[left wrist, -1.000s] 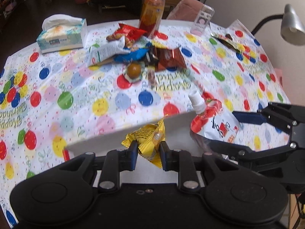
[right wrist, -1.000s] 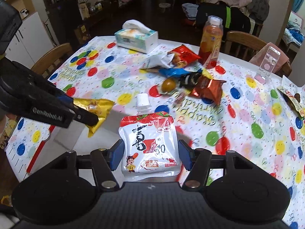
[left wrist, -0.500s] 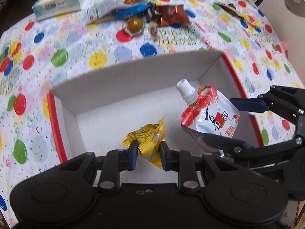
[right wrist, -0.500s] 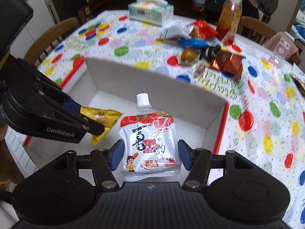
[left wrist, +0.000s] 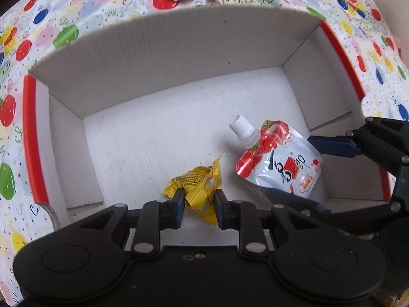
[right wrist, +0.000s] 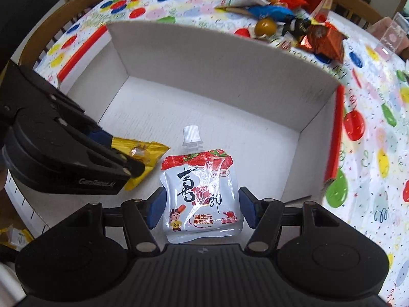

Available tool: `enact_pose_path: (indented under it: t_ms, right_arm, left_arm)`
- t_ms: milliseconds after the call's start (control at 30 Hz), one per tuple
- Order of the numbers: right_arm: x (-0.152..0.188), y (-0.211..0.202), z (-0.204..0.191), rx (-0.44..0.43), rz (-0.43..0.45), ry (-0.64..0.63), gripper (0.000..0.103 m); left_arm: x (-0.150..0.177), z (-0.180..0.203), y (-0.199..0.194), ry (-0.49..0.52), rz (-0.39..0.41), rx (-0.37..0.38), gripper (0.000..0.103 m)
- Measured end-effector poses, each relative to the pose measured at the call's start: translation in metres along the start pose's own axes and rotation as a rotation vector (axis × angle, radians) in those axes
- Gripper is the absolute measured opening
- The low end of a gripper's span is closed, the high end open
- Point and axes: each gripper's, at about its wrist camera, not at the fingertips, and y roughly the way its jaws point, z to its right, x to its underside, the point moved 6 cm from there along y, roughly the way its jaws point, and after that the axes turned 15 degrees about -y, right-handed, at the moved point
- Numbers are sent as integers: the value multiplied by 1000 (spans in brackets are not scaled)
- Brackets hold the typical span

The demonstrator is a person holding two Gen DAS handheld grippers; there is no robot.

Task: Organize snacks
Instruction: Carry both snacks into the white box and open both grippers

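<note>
My left claw (left wrist: 198, 204) is pinched tight on a crumpled yellow snack packet (left wrist: 198, 189), its blue-padded fingers (left wrist: 177, 206) pressing the wrapper from both sides, and it hangs over the near part of the white box (left wrist: 179, 43). My right claw (right wrist: 200, 206) is spread much wider and grips a white jelly pouch (right wrist: 200, 197) by its two side edges; the pouch has a red strawberry band and a white screw cap (right wrist: 191, 134) pointing toward the far wall of the box. Both snacks are inside the outline of the box, side by side, the yellow packet to the left of the pouch; I cannot tell whether either one touches the box floor. The box has red-edged flaps and sits on the surface under a balloon-print cloth (right wrist: 370, 133). Beyond its far wall lies a heap of other snacks (right wrist: 294, 23): a brown round sweet (right wrist: 265, 26), a coppery foil bag (right wrist: 324, 41), a blue packet and a white one.
</note>
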Motion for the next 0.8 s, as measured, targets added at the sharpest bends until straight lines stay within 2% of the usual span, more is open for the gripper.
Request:
enact_pose_path:
  t_ms: [167,467,700,733,800]
  right_arm:
    - [3,8,-2,-5,-26,3,62]
    - [6,10,-5,-17,-29,12,65]
    - [10,10,-7,-11,-43,21,65]
    - [11,9,-7,-8,-43,21,65]
    - [11,7,-8,-3,-35,28,65]
  left_arm:
    - [3,-2,8,-2,-22,-10,22]
    - [1,1,9,-8,-15,-7,23]
    - [5,0,6,-6,-7,-6,33]
    - [6,0,5,-7,-3,-3,36]
    - [7,0,1,-7,10,-2,51]
